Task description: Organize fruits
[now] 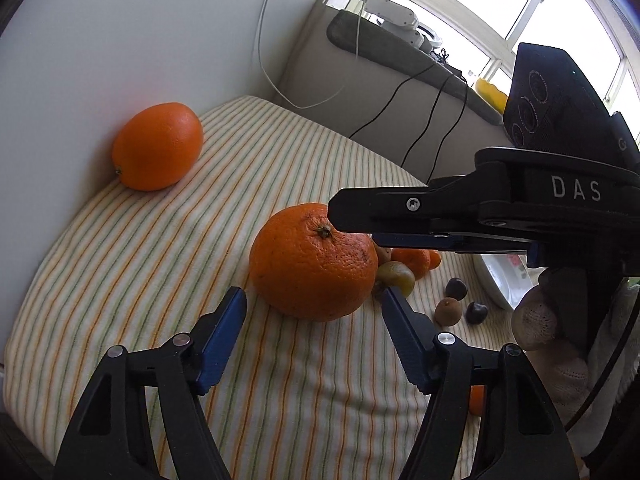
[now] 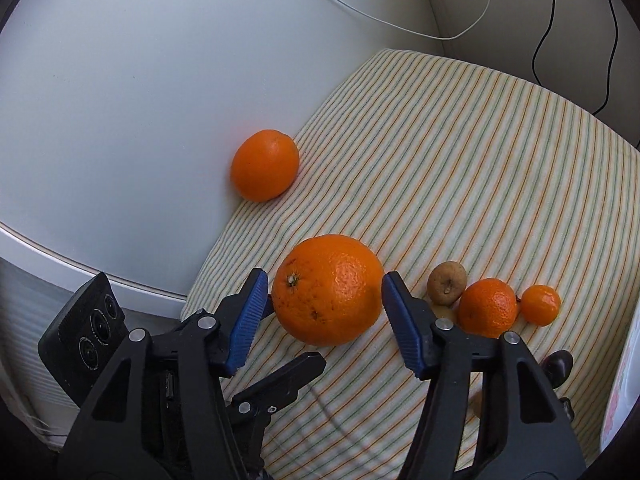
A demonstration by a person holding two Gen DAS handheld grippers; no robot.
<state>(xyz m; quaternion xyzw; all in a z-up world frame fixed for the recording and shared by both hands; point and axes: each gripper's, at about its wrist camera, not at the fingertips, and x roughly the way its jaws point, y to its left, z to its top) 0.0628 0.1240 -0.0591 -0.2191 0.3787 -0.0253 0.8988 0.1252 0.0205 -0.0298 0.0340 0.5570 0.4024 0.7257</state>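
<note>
A: As the big orange [image 2: 328, 290] sits on the striped cloth [image 2: 460, 152], where does its stem point?

B: Toward the left pad; right gripper [image 2: 322, 312] spread around it, left gripper [image 1: 314, 322] also spread.

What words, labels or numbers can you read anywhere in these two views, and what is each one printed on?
"DAS": white letters on the black body of the right claw, seen in the left wrist view.
Nothing else is readable: the fine ring markings on the black three-lens camera module are too small to read.
</note>
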